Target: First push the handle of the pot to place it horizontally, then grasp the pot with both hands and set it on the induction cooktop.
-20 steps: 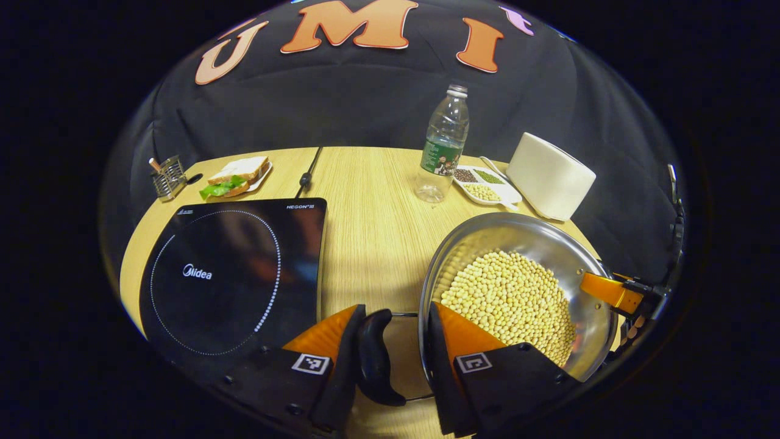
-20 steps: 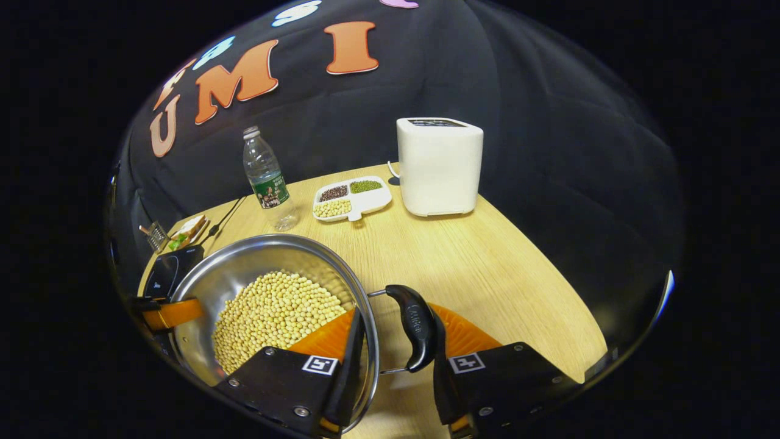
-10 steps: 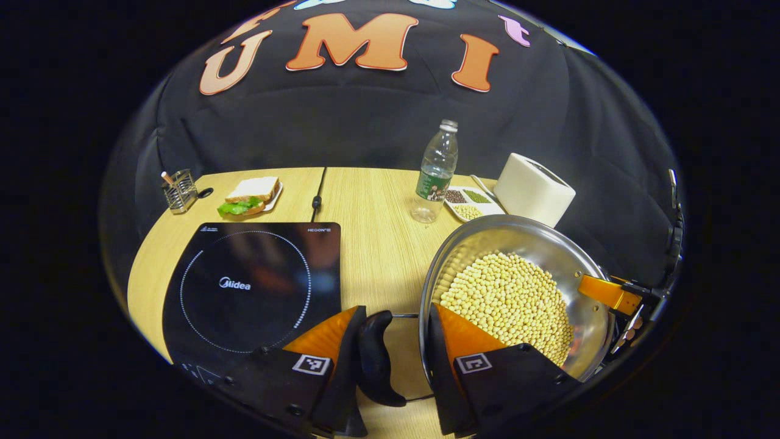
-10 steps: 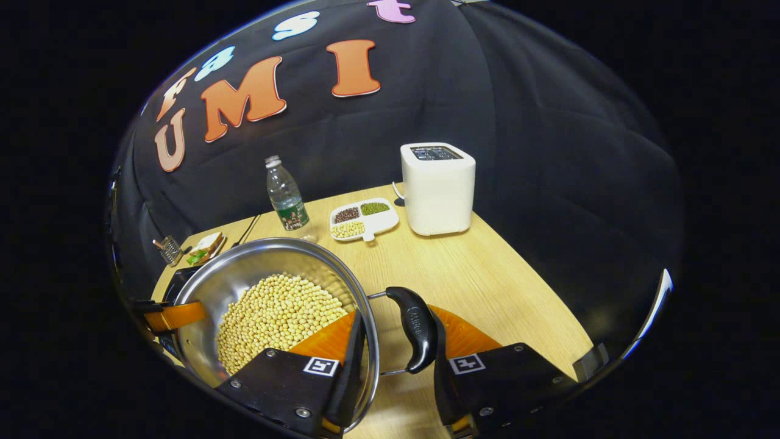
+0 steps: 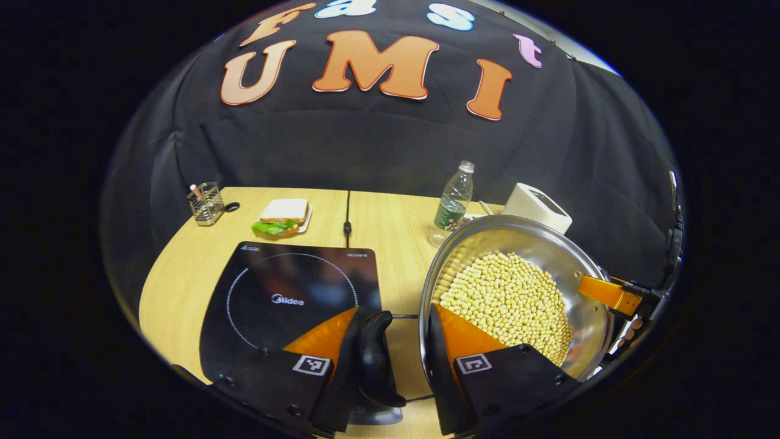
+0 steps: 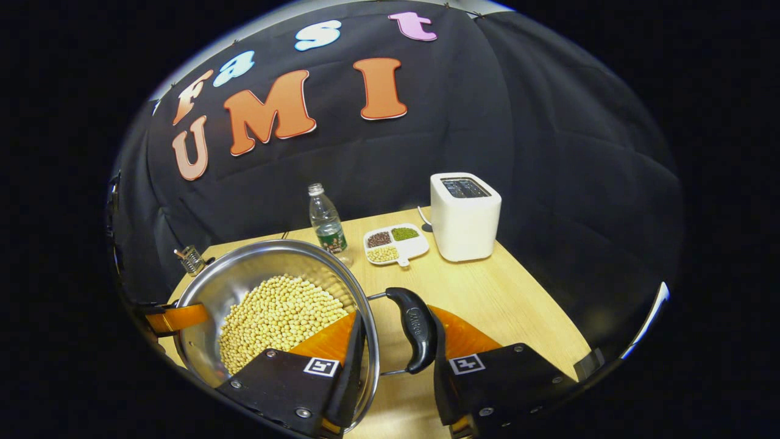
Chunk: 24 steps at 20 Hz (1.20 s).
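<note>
With my left gripper (image 5: pixel 393 356) and right gripper (image 6: pixel 395 360) each clamped on a handle, the bean-filled pot (image 5: pixel 518 292) hangs just right of the induction cooktop (image 5: pixel 286 292).

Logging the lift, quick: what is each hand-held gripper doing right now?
Left hand-held gripper: closed around the pot's left handle, one finger inside the pot rim.
Right hand-held gripper: closed around the right handle likewise.
</note>
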Motion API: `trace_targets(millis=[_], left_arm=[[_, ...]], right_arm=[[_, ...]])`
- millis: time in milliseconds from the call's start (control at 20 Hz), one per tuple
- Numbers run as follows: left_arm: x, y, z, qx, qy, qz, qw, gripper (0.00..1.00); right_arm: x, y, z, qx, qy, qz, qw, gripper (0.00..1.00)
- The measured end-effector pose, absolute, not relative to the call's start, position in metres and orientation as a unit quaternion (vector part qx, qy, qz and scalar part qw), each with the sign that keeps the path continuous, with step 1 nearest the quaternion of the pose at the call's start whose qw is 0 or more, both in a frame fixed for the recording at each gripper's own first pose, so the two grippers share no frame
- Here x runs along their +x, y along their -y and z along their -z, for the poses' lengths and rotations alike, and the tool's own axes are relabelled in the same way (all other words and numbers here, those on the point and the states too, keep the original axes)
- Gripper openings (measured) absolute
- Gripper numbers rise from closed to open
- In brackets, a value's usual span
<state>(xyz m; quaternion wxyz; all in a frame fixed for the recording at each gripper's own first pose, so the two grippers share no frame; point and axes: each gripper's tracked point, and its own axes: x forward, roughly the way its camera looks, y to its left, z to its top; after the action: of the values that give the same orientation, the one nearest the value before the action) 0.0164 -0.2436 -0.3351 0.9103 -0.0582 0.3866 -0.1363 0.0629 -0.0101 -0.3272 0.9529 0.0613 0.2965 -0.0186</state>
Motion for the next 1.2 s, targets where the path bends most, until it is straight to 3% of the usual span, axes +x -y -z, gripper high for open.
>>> trace_targets(millis=[150,200,400,850,900,950,1050,1100,1200], left_arm=[[0.019,0.221,0.326,-0.065,-0.38,0.129,0.914,0.58],[0.019,0.214,0.322,-0.066,-0.379,0.127,0.914,0.64],[0.021,0.177,0.317,-0.069,-0.381,0.111,0.915,0.58],[0.025,0.09,0.317,-0.09,-0.39,0.065,0.914,0.58],[0.023,0.082,0.317,-0.092,-0.39,0.059,0.914,0.58],[0.024,0.073,0.317,-0.095,-0.391,0.053,0.914,0.58],[0.023,0.054,0.32,-0.096,-0.394,0.043,0.913,0.6],[0.026,0.045,0.325,-0.094,-0.395,0.038,0.913,0.6],[0.029,0.028,0.329,-0.093,-0.398,0.03,0.912,0.58]], right_arm=[[0.066,-0.011,0.315,0.061,-0.291,0.005,0.955,0.51],[0.067,-0.019,0.311,0.059,-0.289,0.001,0.955,0.51],[0.071,-0.05,0.308,0.058,-0.291,-0.015,0.955,0.51],[0.079,-0.132,0.305,0.053,-0.299,-0.061,0.951,0.51],[0.079,-0.143,0.305,0.051,-0.299,-0.067,0.95,0.46],[0.083,-0.153,0.307,0.051,-0.3,-0.072,0.95,0.51],[0.086,-0.172,0.309,0.054,-0.305,-0.081,0.947,0.51],[0.087,-0.181,0.312,0.054,-0.308,-0.086,0.946,0.46],[0.089,-0.197,0.317,0.051,-0.314,-0.095,0.943,0.51]])
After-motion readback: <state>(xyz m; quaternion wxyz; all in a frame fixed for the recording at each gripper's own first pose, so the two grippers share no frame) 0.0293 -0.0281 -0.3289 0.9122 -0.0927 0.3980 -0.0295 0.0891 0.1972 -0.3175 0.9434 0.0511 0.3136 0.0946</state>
